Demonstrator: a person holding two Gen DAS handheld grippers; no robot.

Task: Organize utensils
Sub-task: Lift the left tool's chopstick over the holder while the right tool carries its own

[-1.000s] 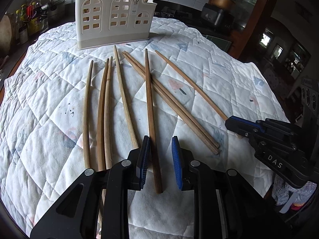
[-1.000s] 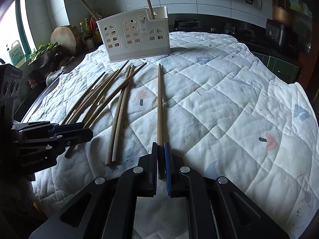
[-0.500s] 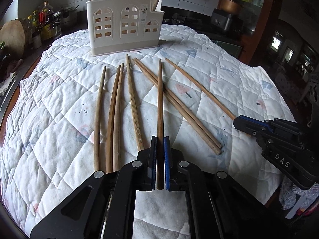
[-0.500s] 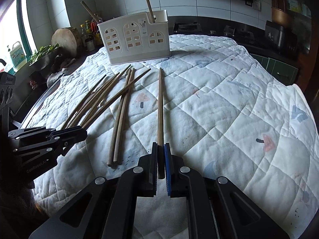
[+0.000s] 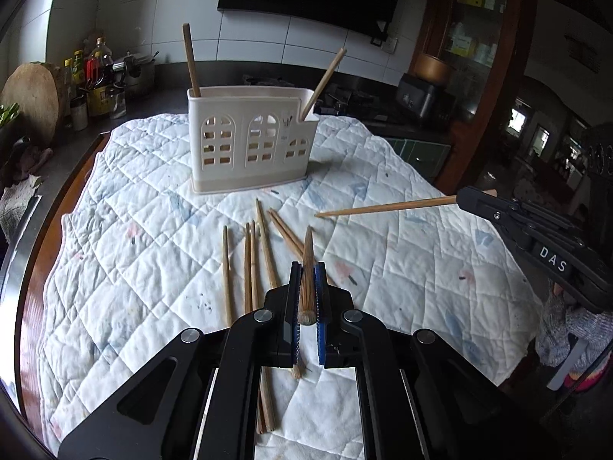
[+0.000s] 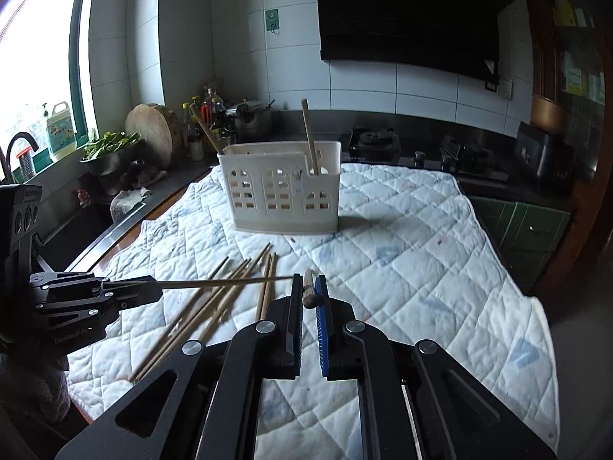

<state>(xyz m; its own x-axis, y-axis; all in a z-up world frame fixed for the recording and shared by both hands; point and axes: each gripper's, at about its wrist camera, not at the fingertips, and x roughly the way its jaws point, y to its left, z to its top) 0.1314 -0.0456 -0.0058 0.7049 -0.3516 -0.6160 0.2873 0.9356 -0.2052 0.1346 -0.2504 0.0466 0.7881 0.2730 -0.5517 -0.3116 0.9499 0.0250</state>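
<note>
My left gripper (image 5: 306, 272) is shut on a dark wooden chopstick (image 5: 307, 268) and holds it raised, pointing toward the white utensil holder (image 5: 249, 142). My right gripper (image 6: 308, 287) is shut on a lighter chopstick (image 6: 308, 293), also raised; it shows in the left wrist view (image 5: 387, 207) jutting left from the right gripper (image 5: 475, 197). The left gripper (image 6: 149, 287) and its chopstick (image 6: 222, 281) show in the right wrist view. Several chopsticks (image 5: 253, 264) lie on the quilted cloth. The holder (image 6: 281, 191) has two chopsticks standing in it.
The quilted white cloth (image 5: 134, 268) covers the table. Bottles (image 5: 95, 84) and a round wooden board (image 5: 32, 99) stand on the counter at the back left. A stove (image 6: 375, 142) and a dark appliance (image 6: 544, 157) are behind the table.
Both grippers have lifted their chopsticks off the cloth and risen. The view now tilts up toward the holder, and the chopsticks point forward in the air.
</note>
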